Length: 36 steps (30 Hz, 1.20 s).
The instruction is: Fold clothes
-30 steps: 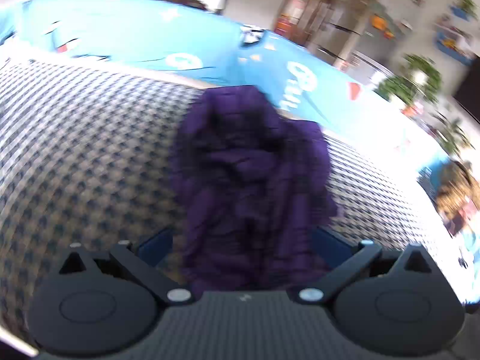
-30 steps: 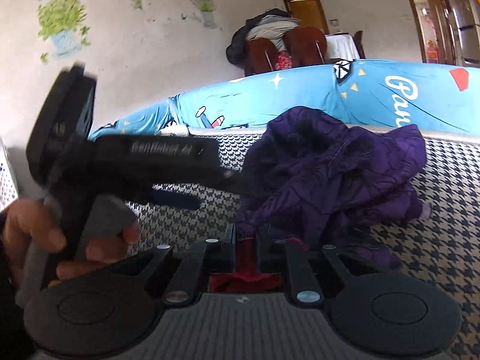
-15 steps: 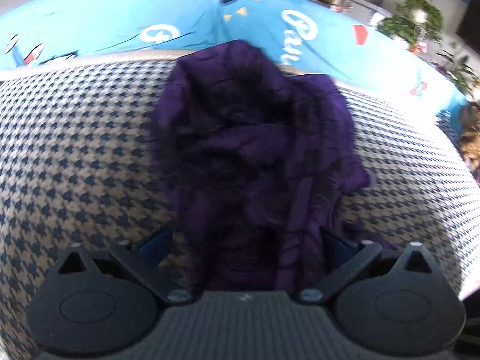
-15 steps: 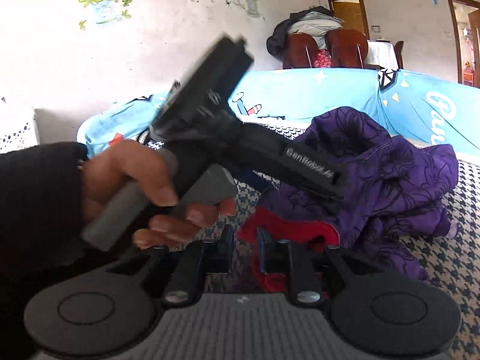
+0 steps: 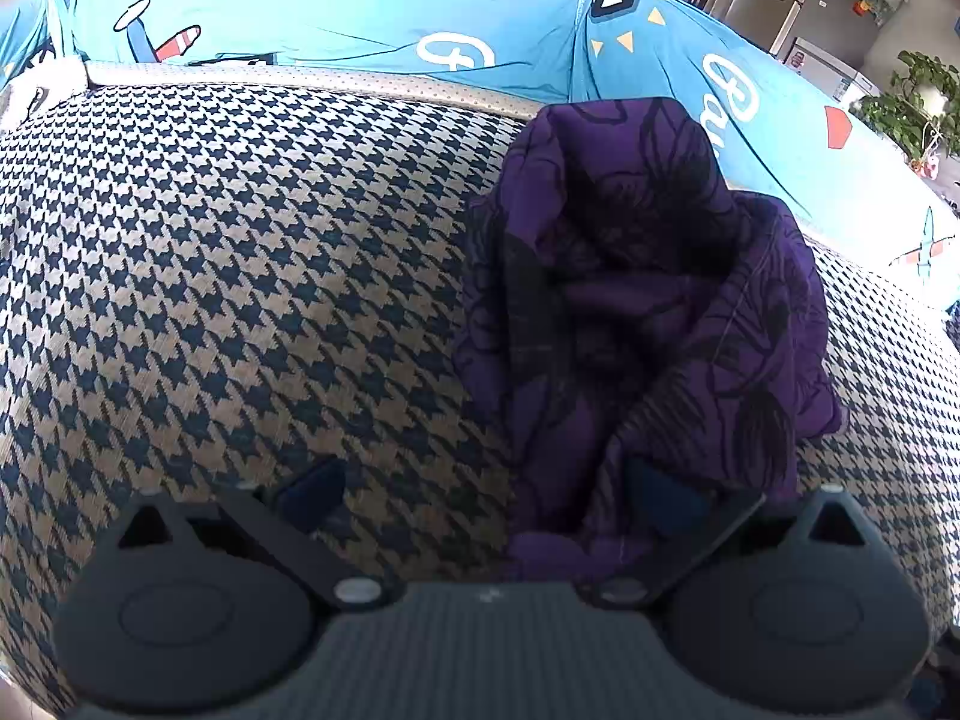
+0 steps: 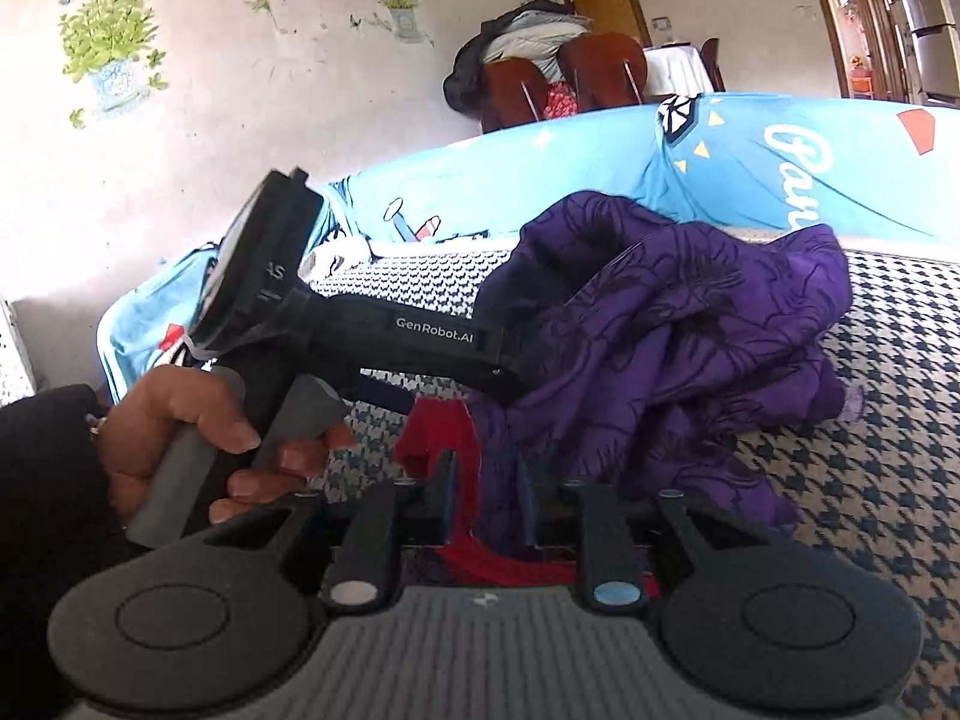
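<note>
Opening step: purple garment (image 5: 648, 312) heaped on the houndstooth cushion (image 5: 240, 276). Right gripper (image 6: 483, 495) pinches its red-lined hem; left gripper (image 5: 486, 489) gapes beside it, needing a second hold.

You have one purple garment (image 5: 648, 312) with a red lining, lying on one houndstooth cushion (image 5: 240, 276). One blue printed sheet (image 5: 372, 18) lies behind it. Two brown chairs (image 6: 564, 81) stand farther back. You hold two grippers: left (image 5: 486, 495) and right (image 6: 486, 492).
</note>
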### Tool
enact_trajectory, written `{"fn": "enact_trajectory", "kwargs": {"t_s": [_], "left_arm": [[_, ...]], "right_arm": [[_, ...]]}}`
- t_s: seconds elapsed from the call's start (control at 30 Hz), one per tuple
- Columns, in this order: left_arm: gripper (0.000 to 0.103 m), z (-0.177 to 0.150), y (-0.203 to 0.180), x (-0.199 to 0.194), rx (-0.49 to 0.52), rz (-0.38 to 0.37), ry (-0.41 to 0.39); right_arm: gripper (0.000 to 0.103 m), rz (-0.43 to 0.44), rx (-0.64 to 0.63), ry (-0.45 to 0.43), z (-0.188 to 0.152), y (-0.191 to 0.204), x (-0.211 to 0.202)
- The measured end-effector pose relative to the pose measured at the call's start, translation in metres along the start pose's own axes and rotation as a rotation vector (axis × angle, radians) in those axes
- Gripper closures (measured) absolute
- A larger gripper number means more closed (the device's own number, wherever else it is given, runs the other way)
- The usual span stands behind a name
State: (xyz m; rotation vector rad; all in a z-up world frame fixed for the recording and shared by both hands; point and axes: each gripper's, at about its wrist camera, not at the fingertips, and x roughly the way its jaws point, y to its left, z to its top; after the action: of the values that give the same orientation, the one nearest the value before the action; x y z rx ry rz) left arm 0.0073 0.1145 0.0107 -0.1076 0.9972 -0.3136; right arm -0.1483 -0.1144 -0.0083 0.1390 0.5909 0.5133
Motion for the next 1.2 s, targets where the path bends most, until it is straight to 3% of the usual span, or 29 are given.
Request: {"fn": "enact_trajectory", "kwargs": {"t_s": [0.13, 0.43, 0.6, 1.07, 1.2], "left_arm": [[0.0, -0.001, 0.003, -0.001, -0.018, -0.001, -0.002], [0.0, -0.004, 0.007, -0.003, -0.04, -0.017, -0.011], [0.0, -0.006, 0.009, -0.004, -0.052, -0.026, -0.016], [0.0, -0.025, 0.007, -0.014, -0.059, -0.064, -0.012], [0.0, -0.035, 0.01, -0.017, -0.106, -0.076, -0.011]], "right_arm": [[0.068, 0.022, 0.03, 0.028, 0.0, -0.001, 0.016], [0.068, -0.001, 0.017, 0.076, -0.002, 0.002, 0.054], [0.085, -0.014, -0.014, 0.07, -0.004, 0.008, 0.049], [0.092, 0.045, -0.127, 0.027, -0.011, 0.031, -0.009], [0.097, 0.057, -0.176, 0.037, -0.021, 0.041, -0.02]]}}
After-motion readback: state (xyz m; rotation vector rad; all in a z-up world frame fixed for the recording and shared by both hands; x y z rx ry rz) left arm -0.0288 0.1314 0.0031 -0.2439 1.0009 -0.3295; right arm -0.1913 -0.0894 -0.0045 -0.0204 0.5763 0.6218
